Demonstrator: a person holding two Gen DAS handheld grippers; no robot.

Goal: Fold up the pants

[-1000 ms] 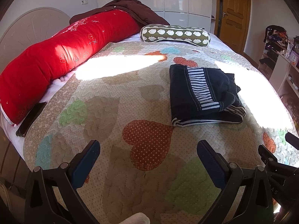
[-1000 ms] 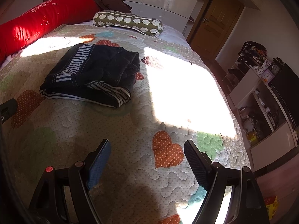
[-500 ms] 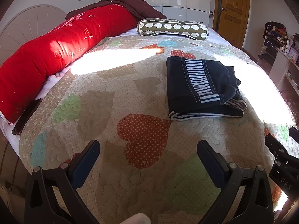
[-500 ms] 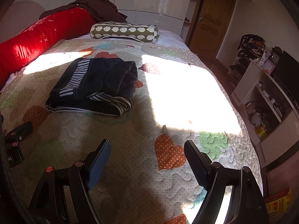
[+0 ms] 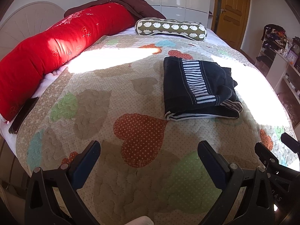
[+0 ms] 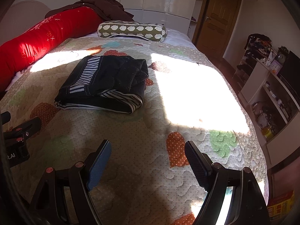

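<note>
Left gripper (image 5: 149, 155) tilts downward, jaws spread wide, nothing between them; right gripper (image 6: 148, 156) at its 3 o'clock, likewise angled down, gaping, empty

This is a bedroom in someone's home. A bed fills most of the room, spread with a quilted bedspread (image 5: 97, 103) patterned in dotted hearts, a long red bolster (image 5: 46, 56) against the rounded headboard (image 5: 24, 20), and a green roll pillow (image 5: 170, 28) at the far end. Behind stand glossy white wardrobe doors (image 6: 159, 0) and a wooden door (image 6: 217, 16). Along the wall, open shelves (image 6: 271, 86) hold clutter and a small clock (image 6: 281, 56).
</note>
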